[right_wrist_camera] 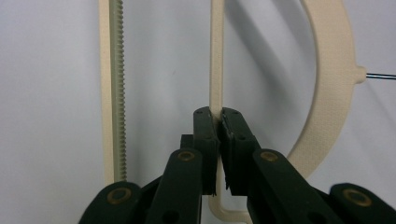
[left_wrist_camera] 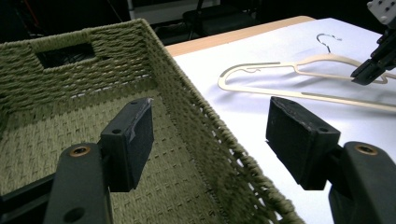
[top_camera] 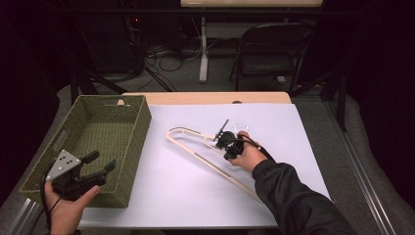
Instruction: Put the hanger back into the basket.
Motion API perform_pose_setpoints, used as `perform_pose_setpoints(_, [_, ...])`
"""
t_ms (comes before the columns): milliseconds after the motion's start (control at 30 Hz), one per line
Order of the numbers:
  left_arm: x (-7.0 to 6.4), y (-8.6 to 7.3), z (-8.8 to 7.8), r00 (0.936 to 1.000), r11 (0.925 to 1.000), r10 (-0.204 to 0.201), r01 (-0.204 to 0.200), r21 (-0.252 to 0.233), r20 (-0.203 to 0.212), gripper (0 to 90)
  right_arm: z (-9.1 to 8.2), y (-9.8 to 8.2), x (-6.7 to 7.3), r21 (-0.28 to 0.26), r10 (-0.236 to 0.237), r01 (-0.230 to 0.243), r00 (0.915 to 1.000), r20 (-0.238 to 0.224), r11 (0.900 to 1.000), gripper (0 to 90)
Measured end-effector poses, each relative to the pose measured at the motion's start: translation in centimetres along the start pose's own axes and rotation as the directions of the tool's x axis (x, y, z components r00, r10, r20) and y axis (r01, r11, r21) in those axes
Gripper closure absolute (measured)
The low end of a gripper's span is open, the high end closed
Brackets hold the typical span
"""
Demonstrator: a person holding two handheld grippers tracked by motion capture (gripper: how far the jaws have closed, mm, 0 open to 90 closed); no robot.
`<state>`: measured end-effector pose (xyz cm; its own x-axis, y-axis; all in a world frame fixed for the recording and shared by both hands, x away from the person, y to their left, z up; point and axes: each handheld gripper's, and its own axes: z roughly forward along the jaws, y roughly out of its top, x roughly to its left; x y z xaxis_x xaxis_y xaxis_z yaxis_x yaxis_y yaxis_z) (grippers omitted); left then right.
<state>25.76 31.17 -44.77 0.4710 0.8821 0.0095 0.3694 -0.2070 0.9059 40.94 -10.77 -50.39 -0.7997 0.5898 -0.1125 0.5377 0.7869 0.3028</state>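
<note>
A cream plastic hanger (top_camera: 195, 155) with a metal hook lies across the middle of the white table cover (top_camera: 186, 196). My right gripper (top_camera: 227, 146) sits at the hanger's middle, near the hook. In the right gripper view its jaws (right_wrist_camera: 219, 115) are shut on a thin inner bar of the hanger (right_wrist_camera: 327, 70). My left gripper (top_camera: 101, 161) hovers open over the near right wall of a green woven basket (top_camera: 139, 139). Nothing is between its pads (left_wrist_camera: 135, 135). In the left gripper view the hanger (left_wrist_camera: 261, 65) and the right gripper (left_wrist_camera: 371, 70) are beyond the basket rim (left_wrist_camera: 196, 93).
The basket stands at the table's left side, and what I can see of its inside is empty. A strip of wooden tabletop (top_camera: 205, 98) runs along the far edge. Behind the table are a dark folding chair (top_camera: 274, 49), a white table leg and floor cables.
</note>
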Motion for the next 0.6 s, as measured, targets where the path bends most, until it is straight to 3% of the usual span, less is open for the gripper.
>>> perform_pose_setpoints(67, [-0.4,0.2,0.1,0.9999,0.9999,0.012,-0.012,0.002,0.01,32.5,-0.3,-0.6,0.4,-0.02,-0.055,0.055,0.9984,0.015,0.998,85.4])
perform_pose_setpoints(167, [-1.0,0.5,0.2,0.9992,0.9996,0.028,-0.029,0.003,0.029,32.4,-1.0,-1.5,1.2,-0.03,-0.136,0.138,0.9895,0.049,0.99,85.4])
perform_pose_setpoints(267, [-2.0,0.8,0.6,0.9971,0.9988,0.048,-0.048,0.007,0.059,32.4,-1.6,-2.3,2.0,-0.076,-0.172,0.177,0.9827,0.068,0.981,85.4])
perform_pose_setpoints(367, [-2.9,1.1,0.9,0.9944,0.9978,0.064,-0.065,0.011,0.084,32.4,-2.2,-2.9,2.4,-0.079,-0.203,0.207,0.9775,0.059,0.975,85.4])
perform_pose_setpoints(500, [-4.4,1.4,1.6,0.9902,0.996,0.086,-0.088,0.016,0.11,31.7,-2.8,-3.8,2.8,-0.088,-0.258,0.263,0.9638,0.069,0.961,85.3])
perform_pose_setpoints(600, [-6.2,1.4,2.6,0.9818,0.9928,0.106,-0.114,0.038,0.157,30.7,-2.9,-4.5,2.7,-0.102,-0.293,0.298,0.9542,0.062,0.949,85.3])
